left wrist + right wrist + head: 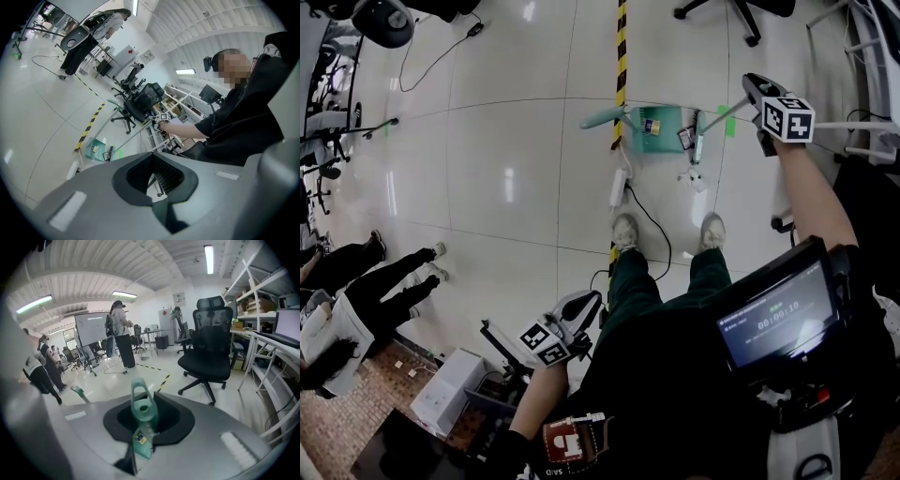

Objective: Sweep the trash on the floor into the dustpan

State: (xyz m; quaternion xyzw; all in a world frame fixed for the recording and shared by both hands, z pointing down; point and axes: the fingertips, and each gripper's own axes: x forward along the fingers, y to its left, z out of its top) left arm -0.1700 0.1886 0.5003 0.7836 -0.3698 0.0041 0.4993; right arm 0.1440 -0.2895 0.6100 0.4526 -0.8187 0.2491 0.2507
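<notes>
Right gripper out front, jaws clamped on the looped top of the green broom handle. Brush end is down on the floor, just right of the dustpan. Pan is green and sits ahead of the shoes, beside the striped tape, with two small bits of trash inside. Crumpled white paper lies on the floor outside the pan, near the brush. Left gripper is low at the person's left side, well apart from the pan — jaws together, nothing between
</notes>
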